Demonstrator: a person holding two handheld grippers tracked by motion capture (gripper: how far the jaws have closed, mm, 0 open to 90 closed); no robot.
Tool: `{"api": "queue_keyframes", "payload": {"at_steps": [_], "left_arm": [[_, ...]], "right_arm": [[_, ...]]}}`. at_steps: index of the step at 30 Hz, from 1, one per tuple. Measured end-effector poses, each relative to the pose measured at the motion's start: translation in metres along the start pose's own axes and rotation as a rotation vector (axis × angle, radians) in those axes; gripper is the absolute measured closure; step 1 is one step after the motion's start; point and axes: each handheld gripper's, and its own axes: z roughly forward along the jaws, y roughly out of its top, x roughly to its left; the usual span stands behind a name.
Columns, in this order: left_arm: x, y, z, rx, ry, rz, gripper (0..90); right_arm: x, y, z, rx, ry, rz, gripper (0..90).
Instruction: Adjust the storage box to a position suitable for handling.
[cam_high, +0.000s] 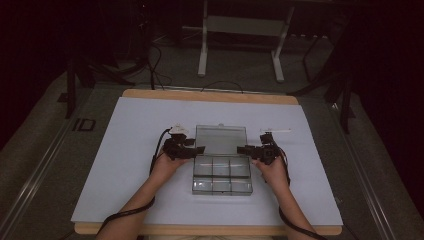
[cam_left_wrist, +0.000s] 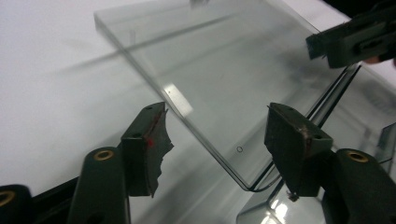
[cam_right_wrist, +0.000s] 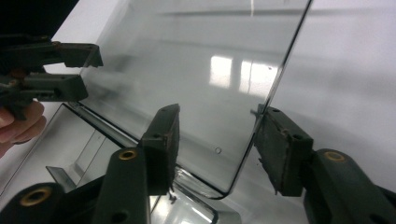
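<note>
A clear plastic compartment box (cam_high: 221, 176) lies open at the middle of the white mat, its lid (cam_high: 220, 138) folded back away from me. My left gripper (cam_high: 200, 149) points right at the lid's left hinge corner. In the left gripper view its jaws (cam_left_wrist: 217, 135) stand apart around the lid's (cam_left_wrist: 219, 60) rounded corner, with neither pad pressing on it. My right gripper (cam_high: 241, 149) points left at the lid's right hinge corner. In the right gripper view its jaws (cam_right_wrist: 219, 140) likewise straddle the lid's (cam_right_wrist: 187, 60) corner with a gap. The compartments look empty.
A white mat (cam_high: 130, 150) covers the wooden table (cam_high: 210, 95). A small white strip (cam_high: 275, 130) lies just behind the right gripper. Cables trail from both grippers toward me. A white stand (cam_high: 240, 25) is on the floor beyond the table.
</note>
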Motion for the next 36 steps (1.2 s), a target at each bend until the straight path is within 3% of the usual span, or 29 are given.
{"api": "queue_keyframes", "payload": {"at_steps": [1,5,11,14,21,25,27,30,36], "left_arm": [[-0.002,0.000,0.001,-0.001,0.006,0.009,41.8],[-0.001,0.000,0.003,0.004,0.012,0.005,41.6],[0.000,0.000,0.003,0.004,0.006,-0.006,41.5],[-0.001,0.001,0.002,0.001,0.004,0.011,40.7],[-0.004,0.007,-0.004,-0.025,-0.014,0.022,40.7],[-0.009,0.009,-0.010,-0.024,-0.023,0.056,40.6],[-0.013,0.009,-0.014,-0.024,-0.037,0.087,38.9],[-0.017,0.010,-0.017,-0.031,-0.061,0.096,37.6],[-0.019,0.009,-0.022,-0.022,-0.060,0.104,36.6]], "right_arm": [[-0.002,-0.001,0.001,0.008,-0.008,0.015,44.6],[-0.009,-0.003,0.000,0.000,0.006,0.049,51.1],[-0.007,-0.002,-0.001,0.003,0.004,0.036,50.1],[-0.007,-0.001,-0.003,-0.012,0.004,0.031,49.7],[-0.004,0.001,-0.009,-0.022,-0.011,-0.048,45.3],[0.000,0.002,-0.013,-0.032,-0.022,-0.091,42.8],[0.003,0.003,-0.018,-0.047,-0.035,-0.150,41.8],[0.006,0.004,-0.022,-0.056,-0.031,-0.173,43.1],[0.011,0.004,-0.030,-0.068,-0.035,-0.201,44.9]]}}
